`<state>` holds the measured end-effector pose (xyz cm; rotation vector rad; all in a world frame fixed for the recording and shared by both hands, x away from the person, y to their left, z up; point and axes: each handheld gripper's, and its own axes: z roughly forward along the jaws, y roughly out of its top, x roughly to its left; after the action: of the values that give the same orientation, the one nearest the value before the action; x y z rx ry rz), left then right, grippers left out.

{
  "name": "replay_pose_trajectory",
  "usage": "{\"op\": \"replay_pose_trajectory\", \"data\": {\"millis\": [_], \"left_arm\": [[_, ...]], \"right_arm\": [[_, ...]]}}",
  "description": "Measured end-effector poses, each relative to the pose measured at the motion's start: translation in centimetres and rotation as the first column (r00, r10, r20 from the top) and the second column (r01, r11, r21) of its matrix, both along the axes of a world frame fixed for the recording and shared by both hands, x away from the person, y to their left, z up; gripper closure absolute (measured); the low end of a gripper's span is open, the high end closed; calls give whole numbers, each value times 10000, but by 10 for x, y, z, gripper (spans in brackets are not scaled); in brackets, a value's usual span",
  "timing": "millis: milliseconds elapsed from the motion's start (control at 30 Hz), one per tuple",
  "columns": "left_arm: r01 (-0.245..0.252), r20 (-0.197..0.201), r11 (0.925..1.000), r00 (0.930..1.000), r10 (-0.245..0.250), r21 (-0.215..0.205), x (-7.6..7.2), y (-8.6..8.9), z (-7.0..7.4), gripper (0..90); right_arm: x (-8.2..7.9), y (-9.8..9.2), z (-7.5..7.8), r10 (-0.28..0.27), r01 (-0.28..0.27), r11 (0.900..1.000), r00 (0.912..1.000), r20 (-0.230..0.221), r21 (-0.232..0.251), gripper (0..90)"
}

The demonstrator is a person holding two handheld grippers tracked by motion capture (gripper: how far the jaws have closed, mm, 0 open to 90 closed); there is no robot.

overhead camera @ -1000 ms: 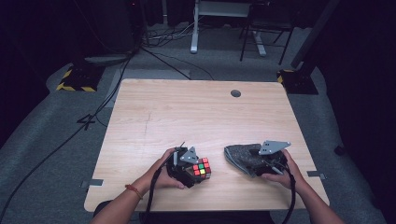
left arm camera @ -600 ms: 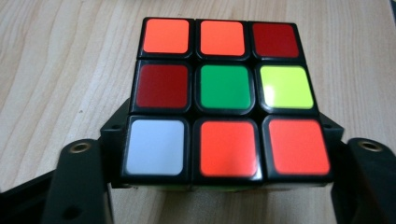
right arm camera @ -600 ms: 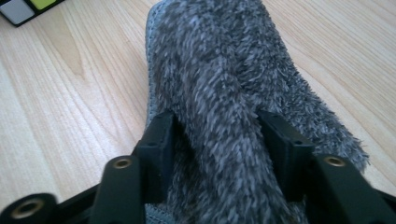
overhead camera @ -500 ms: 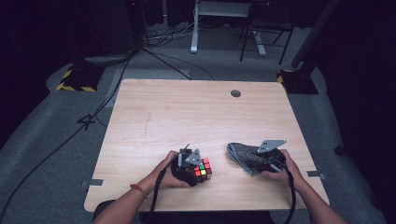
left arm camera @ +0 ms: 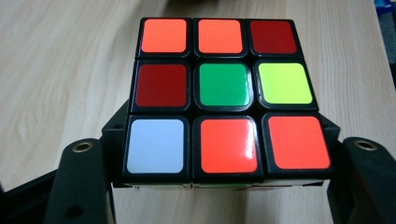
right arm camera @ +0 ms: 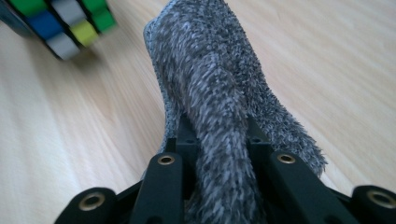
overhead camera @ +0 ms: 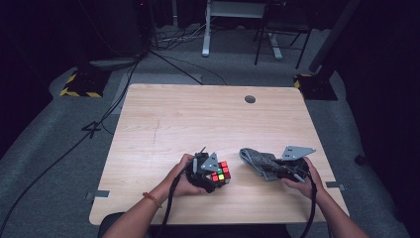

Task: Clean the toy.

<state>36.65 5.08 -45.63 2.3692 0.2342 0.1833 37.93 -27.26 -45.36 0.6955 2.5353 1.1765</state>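
Your left gripper has just closed on the scrambled, black-framed colour puzzle cube; its jaws pinch the cube's two sides, a mixed face of orange, red, green, yellow and white tiles turned up toward the gripper's camera. Your right gripper has also just been closing, and its jaws now clamp a raised fold of the fuzzy grey microfibre cloth, which lies bunched on the pale wooden table just to the cube's right. Both grasps look made, so you seem set to wipe the cube. Next, bring cloth and cube together, keeping both grips firm.
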Motion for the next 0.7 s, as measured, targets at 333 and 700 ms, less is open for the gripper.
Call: {"op": "replay_pose_trajectory", "data": {"millis": [333, 700], "left_arm": [[186, 609, 9981, 9979, -221, 580, -6, -26, 7, 337], [105, 757, 9931, 9969, -195, 1168, -6, -45, 6, 337]], "right_arm": [[-30, 36, 29, 1401, -1424, 9872, 9895, 361, 722, 747], [-41, 71, 35, 2313, -2326, 9722, 9718, 450, 266, 745]]}}
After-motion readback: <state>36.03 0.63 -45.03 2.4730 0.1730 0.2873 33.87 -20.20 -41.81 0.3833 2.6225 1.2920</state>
